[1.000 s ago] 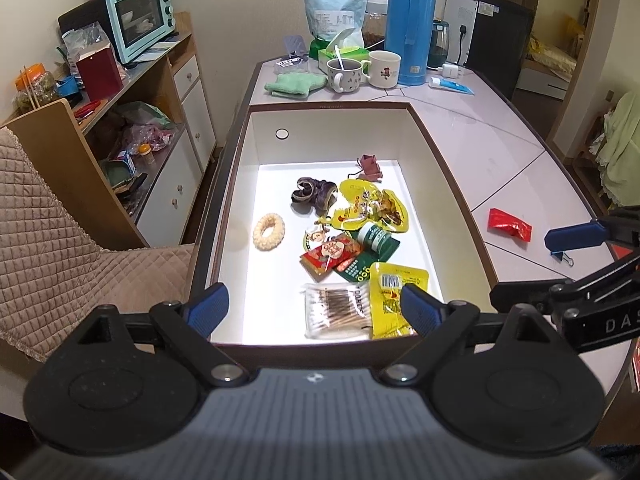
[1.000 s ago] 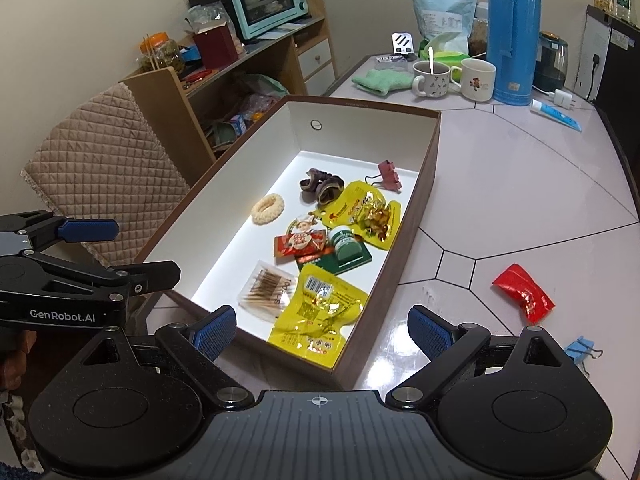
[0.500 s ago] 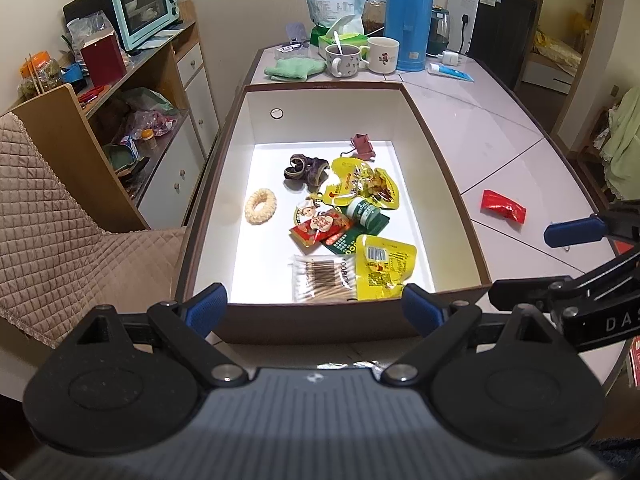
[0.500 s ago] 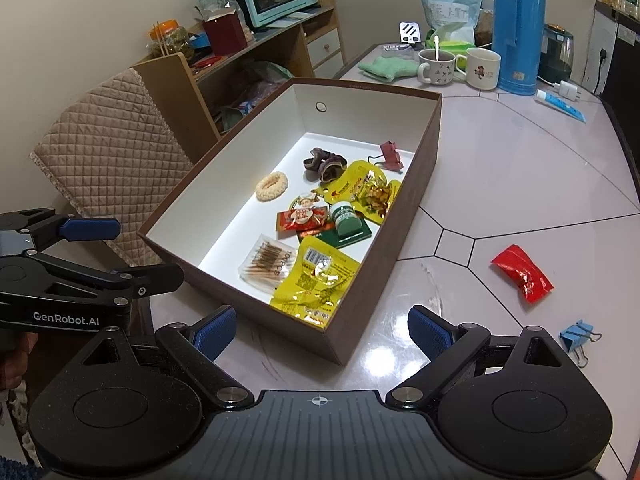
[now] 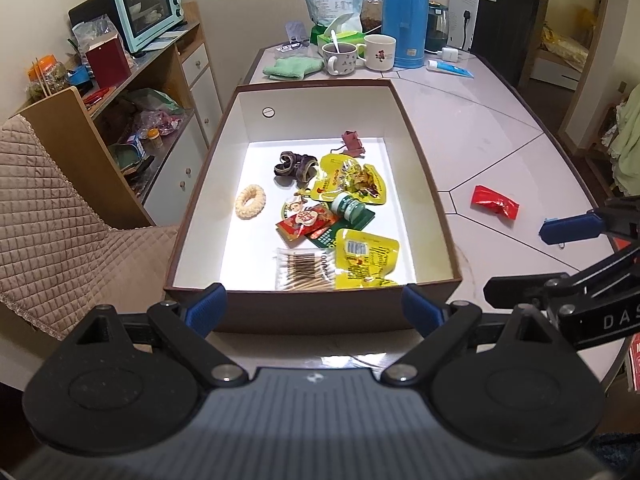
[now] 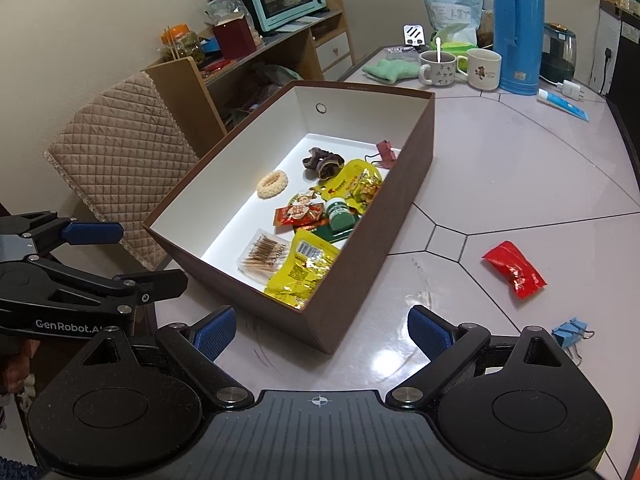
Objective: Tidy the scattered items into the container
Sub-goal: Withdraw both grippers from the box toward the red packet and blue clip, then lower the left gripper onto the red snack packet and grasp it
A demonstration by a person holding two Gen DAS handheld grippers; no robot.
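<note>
A brown box with white inside (image 5: 312,312) (image 6: 424,136) stands on the pale table. It holds several items: yellow snack pouches (image 5: 366,258), a pack of cotton swabs (image 5: 306,268), a green bottle (image 5: 348,206), a cream ring (image 5: 251,200) and a red binder clip (image 5: 352,142). Outside it, on the table to the right, lie a red packet (image 6: 514,268) (image 5: 494,202) and a blue binder clip (image 6: 570,332). My left gripper (image 5: 314,312) is open just before the box's near wall, nothing between its fingers. My right gripper (image 6: 320,332) is open over the table by the box's near corner, empty.
At the table's far end stand a blue thermos (image 5: 404,12), two mugs (image 5: 340,58), a green cloth (image 5: 292,68) and a blue tube (image 5: 450,68). A quilted chair (image 5: 52,216) and a shelf with a teal oven (image 5: 148,6) are on the left.
Both grippers have drawn back toward the near table edge; the box now sits farther off and its near wall shows in full. Both stay open and empty.
</note>
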